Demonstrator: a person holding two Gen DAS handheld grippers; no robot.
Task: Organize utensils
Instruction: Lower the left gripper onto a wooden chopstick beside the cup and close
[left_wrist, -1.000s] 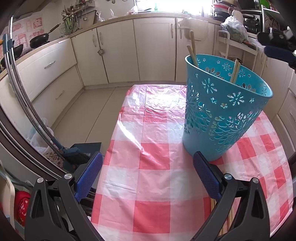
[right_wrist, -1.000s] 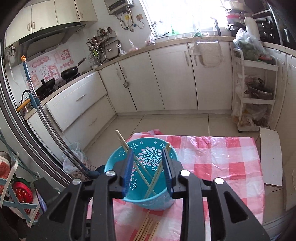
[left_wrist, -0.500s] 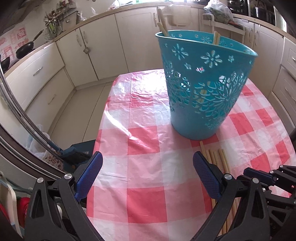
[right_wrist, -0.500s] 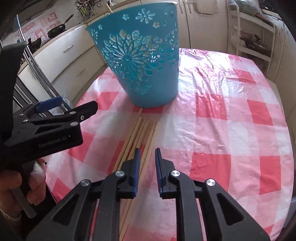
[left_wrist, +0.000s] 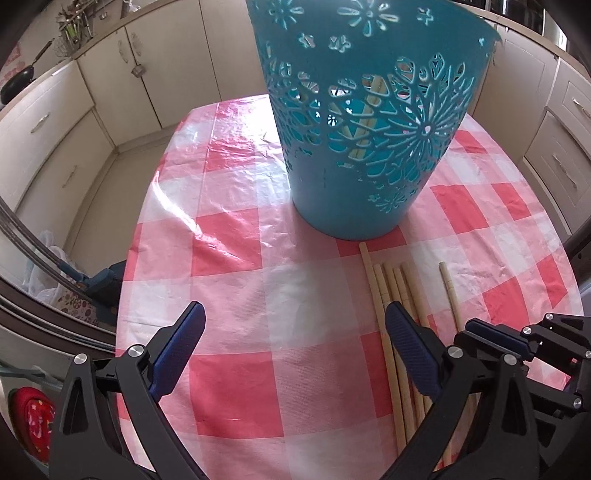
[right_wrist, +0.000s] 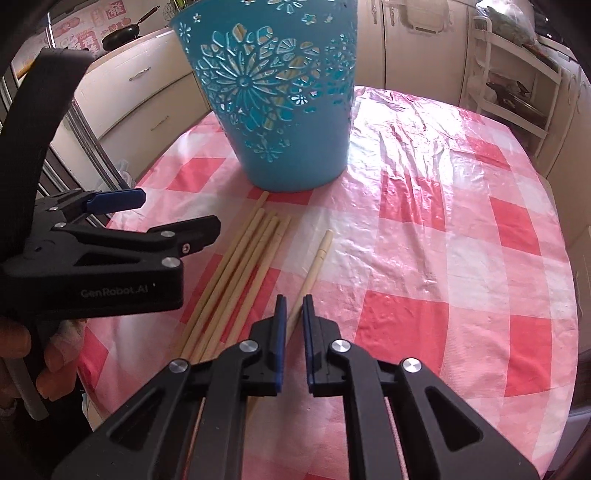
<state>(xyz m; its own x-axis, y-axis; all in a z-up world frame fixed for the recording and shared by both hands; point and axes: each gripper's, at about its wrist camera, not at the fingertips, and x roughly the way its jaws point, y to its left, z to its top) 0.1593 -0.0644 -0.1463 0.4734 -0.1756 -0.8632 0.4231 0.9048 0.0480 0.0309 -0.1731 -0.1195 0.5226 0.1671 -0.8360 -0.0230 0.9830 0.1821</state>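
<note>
Several chopsticks already stand in the basket (right_wrist: 273, 96) ahead; right hand-held gripper (right_wrist: 293, 314) pinches a lone chopstick (right_wrist: 314, 266); left hand-held gripper (left_wrist: 291, 336) spread, empty; bundle (right_wrist: 243, 266) remains.

I'm seeing a pink-and-white checked tablecloth (left_wrist: 229, 236) lying glossy and wrinkled over the table. Cream cabinets (left_wrist: 166, 62) are running along the far wall, their drawers (left_wrist: 40, 122) curving round on the left. A black frying pan (right_wrist: 122, 35) is sitting on the counter under pink wall stickers (right_wrist: 85, 37). A white shelf rack (right_wrist: 513, 96) is standing at the right.
</note>
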